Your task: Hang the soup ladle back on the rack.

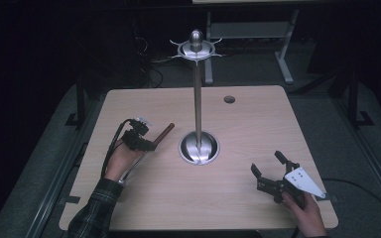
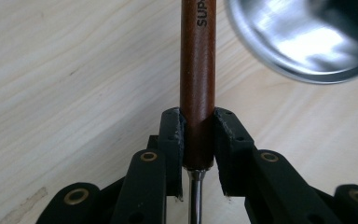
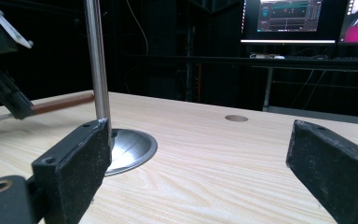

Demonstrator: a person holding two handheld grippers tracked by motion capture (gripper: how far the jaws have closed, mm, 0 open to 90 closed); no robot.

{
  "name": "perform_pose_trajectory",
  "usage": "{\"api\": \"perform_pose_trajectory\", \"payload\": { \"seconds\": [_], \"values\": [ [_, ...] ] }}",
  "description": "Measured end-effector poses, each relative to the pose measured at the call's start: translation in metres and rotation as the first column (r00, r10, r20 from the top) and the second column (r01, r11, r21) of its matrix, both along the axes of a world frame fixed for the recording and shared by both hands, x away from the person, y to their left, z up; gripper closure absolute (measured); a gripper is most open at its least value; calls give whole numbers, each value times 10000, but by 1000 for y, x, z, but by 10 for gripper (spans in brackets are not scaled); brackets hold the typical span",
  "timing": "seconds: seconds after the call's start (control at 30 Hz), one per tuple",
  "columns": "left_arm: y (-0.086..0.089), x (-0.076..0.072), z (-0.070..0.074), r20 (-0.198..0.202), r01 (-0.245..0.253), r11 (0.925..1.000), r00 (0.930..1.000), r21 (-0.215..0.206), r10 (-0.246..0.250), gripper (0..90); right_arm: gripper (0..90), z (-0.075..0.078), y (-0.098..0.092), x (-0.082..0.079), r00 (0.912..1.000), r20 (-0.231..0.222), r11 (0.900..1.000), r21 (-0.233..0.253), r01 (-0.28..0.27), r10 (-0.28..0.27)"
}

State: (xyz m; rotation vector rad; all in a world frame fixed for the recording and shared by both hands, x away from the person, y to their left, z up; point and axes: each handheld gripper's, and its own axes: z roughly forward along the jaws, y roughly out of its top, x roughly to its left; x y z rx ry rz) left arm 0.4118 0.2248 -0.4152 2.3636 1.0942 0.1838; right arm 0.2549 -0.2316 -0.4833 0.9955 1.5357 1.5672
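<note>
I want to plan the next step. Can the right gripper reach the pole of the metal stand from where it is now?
Probably yes. The right gripper is open, its jaws point toward the pole, and bare table lies between them. The left gripper, shut on the brown handle, stays on the stand's other side.

Right gripper (image 3: 200,163) hovered low over table (image 3: 223,172), jaws spread wide, nothing between. Steel pole (image 3: 96,60) rose from round metal base (image 3: 130,147) just past left jaw. Far left, other gripper (image 3: 7,95) clamped brown wooden handle (image 3: 63,103), pointed toward pole. Round hole (image 3: 237,118) in tabletop beyond. Monitors (image 3: 289,18) glowed behind.
</note>
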Motion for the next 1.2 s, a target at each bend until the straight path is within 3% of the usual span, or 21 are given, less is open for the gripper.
{"api": "perform_pose_trajectory", "payload": {
  "seconds": [0.07, 0.17, 0.23, 0.47, 0.63, 0.7, 0.77, 0.8, 0.83, 0.87, 1.03, 1.07, 1.1, 1.13, 1.17, 1.2],
  "values": [
    [5, -3, 6, 83, 242, 9995, 9997, -225, -240, 739, 61, 0, 0, 0, 10000, -10, 10000, 3, -2, 2],
    [12, -8, 14, 315, 156, 9966, 9994, -807, -131, 739, 61, 0, 0, 0, 10000, -3, 10000, -1, 1, -1],
    [14, -10, 17, 379, 151, 9954, 9992, -951, -116, 739, 61, 0, 0, 0, 10000, 5, 10000, -7, 2, -2],
    [28, -22, 41, 1106, 541, 9804, 9933, -1892, -334, 740, 61, 0, 0, 0, 10000, -2, 10000, -2, 2, -2],
    [33, -28, 52, 1422, 751, 9725, 9889, -2206, -441, 740, 61, 0, 0, 0, 10000, 0, 10000, -5, 13, -13],
    [37, -33, 59, 1622, 904, 9639, 9855, -2504, -503, 740, 61, 0, 0, 0, 10000, -1, 10000, -5, 15, -15],
    [39, -34, 61, 1708, 987, 9603, 9838, -2608, -548, 740, 61, 0, 0, 0, 10000, -1, 10000, -4, 20, -20],
    [42, -36, 64, 1797, 1051, 9526, 9822, -2855, -545, 740, 61, 0, 0, 0, 10000, 2, 10000, -6, 19, -19],
    [42, -36, 64, 1797, 1051, 9526, 9822, -2855, -545, 740, 61, 0, 0, 0, 10000, 2, 10000, -6, 19, -19],
    [44, -38, 67, 1931, 1201, 9450, 9792, -3042, -623, 740, 61, 0, 0, 0, 10000, -1, 10000, -5, 18, -18],
    [49, -42, 75, 2211, 1462, 9353, 9723, -3222, -758, 740, 61, 0, 0, 0, 10000, -2, 10000, -4, 18, -18],
    [51, -45, 78, 2295, 1522, 9286, 9704, -3386, -753, 741, 61, 0, 0, 0, 10000, -5, 10000, -1, 18, -18],
    [51, -45, 78, 2295, 1522, 9286, 9704, -3386, -753, 740, 61, 0, 0, 0, 10000, -5, 10000, -1, 18, -18],
    [53, -47, 82, 2403, 1625, 9212, 9675, -3534, -785, 740, 61, 0, 0, 0, 10000, -7, 10000, 4, 13, -13],
    [53, -47, 82, 2403, 1625, 9212, 9675, -3534, -785, 740, 61, 0, 0, 0, 10000, -7, 10000, 4, 13, -13],
    [55, -49, 85, 2533, 1733, 9164, 9639, -3609, -825, 740, 61, 0, 0, 0, 10000, -1, 10000, -5, 20, -20]
  ]
}}
